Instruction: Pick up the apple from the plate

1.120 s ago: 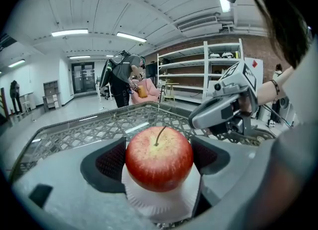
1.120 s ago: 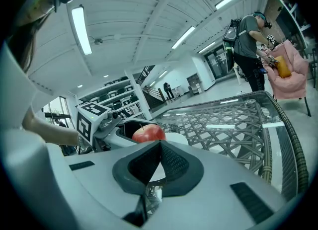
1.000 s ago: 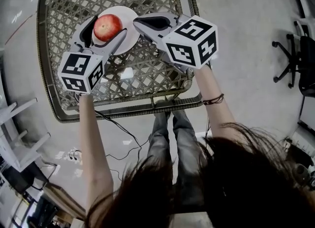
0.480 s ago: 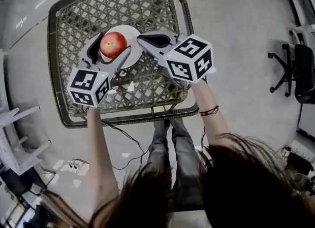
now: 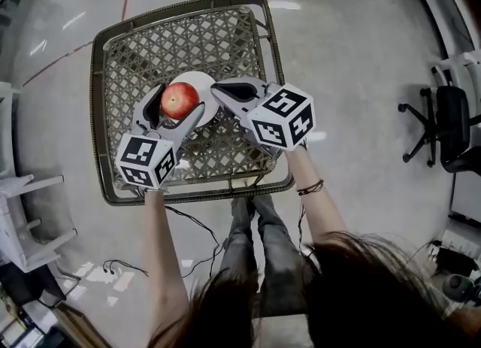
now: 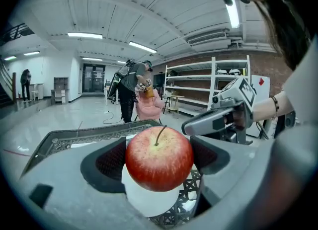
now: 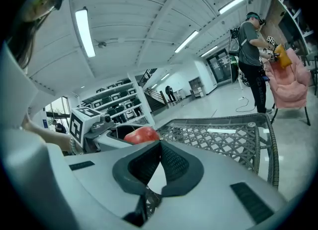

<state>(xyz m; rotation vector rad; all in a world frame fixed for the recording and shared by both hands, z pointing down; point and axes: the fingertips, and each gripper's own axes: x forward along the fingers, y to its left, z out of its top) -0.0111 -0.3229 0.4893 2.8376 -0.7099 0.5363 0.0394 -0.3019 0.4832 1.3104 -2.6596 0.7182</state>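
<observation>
A red apple [image 5: 180,100] [image 6: 159,158] sits between the two dark pads of my left gripper [image 5: 180,101] [image 6: 159,160], which is shut on it. Beneath and just beyond the apple lies the white plate [image 5: 204,83] [image 6: 149,201]; whether they touch I cannot tell. My right gripper [image 5: 219,89] [image 7: 159,147] is just right of the plate, its pads pressed together with nothing in them. The right gripper view shows the apple [image 7: 141,135] past its jaws, held by the left gripper [image 7: 124,133].
The plate rests on a square wicker-lattice table [image 5: 218,31] with a raised rim. Cables [image 5: 188,200] trail over the floor below the near edge. An office chair [image 5: 443,125] stands at the right, white furniture [image 5: 22,219] at the left. People and shelving show far off.
The left gripper has stayed shut on the apple. Both grippers and the table have slid lower and rightward in the head view and look smaller. The right gripper stays shut beside the plate.
</observation>
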